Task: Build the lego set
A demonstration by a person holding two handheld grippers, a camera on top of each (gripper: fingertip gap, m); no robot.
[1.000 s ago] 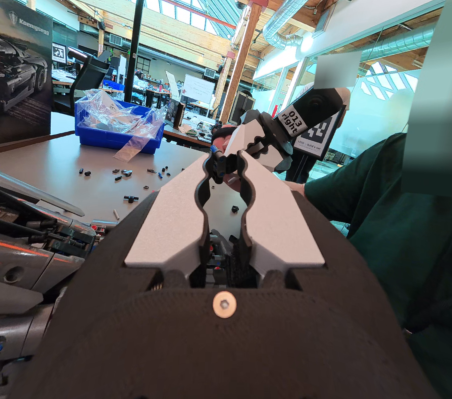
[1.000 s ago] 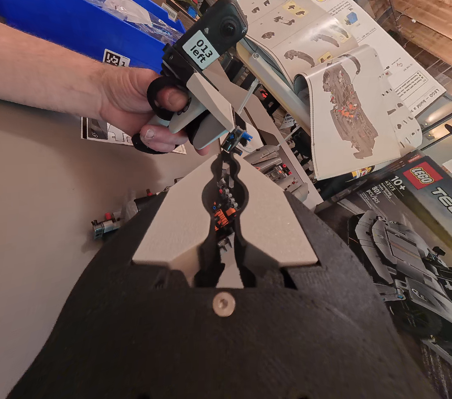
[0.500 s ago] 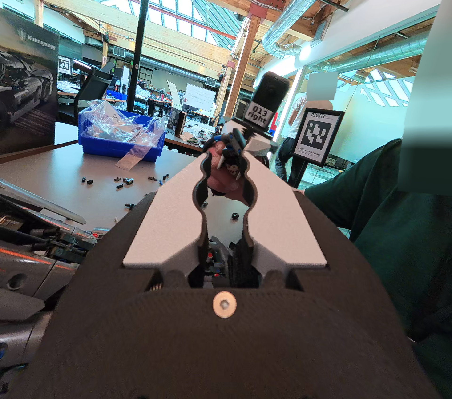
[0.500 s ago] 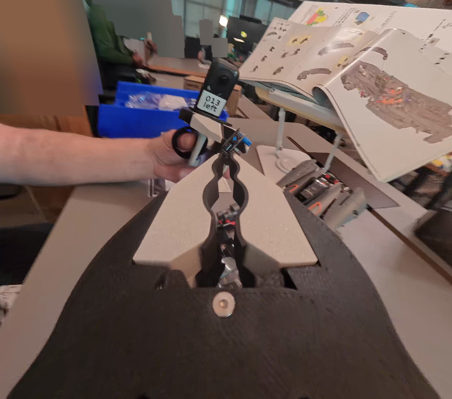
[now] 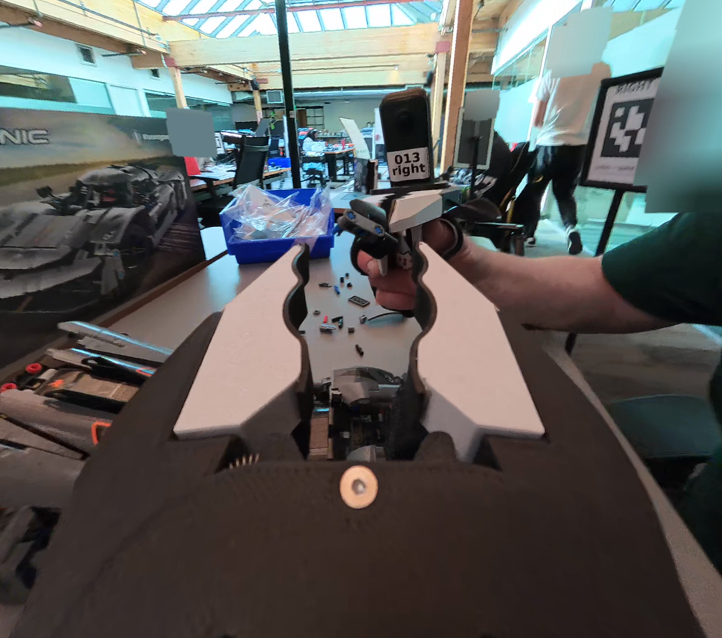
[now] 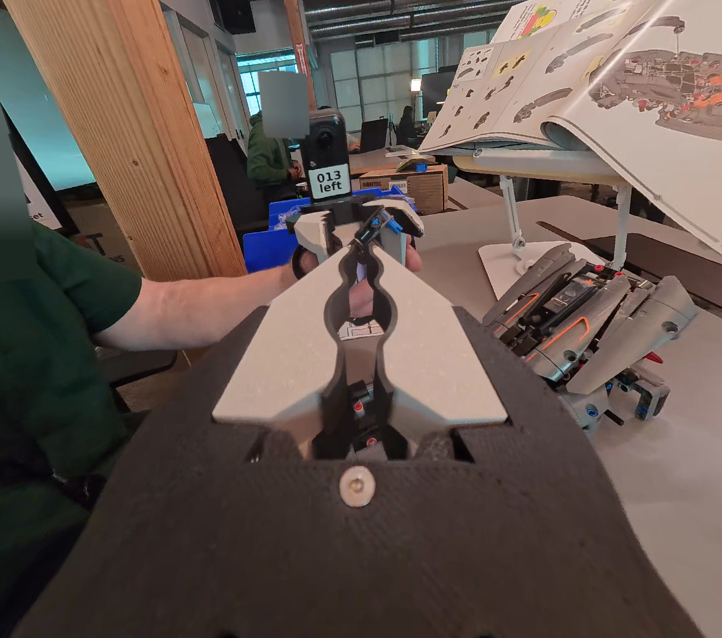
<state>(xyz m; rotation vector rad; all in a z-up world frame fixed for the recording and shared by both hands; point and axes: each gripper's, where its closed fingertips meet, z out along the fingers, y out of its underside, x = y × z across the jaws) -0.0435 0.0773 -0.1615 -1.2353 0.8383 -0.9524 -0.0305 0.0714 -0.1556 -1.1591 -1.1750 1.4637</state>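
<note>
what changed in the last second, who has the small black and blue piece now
The left gripper opened and let go of the small black and blue piece; its fingers now stand wide apart and empty. The right gripper stays shut on the piece and has drawn it away, so it now sits up beside the left gripper's view rather than between its fingers. The grey car model and the loose parts stayed put.

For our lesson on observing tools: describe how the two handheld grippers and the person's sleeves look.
Each gripper, left and right, has two pale grey angular fingers with wavy black inner edges, on a black textured body with one silver screw. Each carries an upright black camera bearing a white label, and black finger loops. The short sleeves are dark green.
</note>
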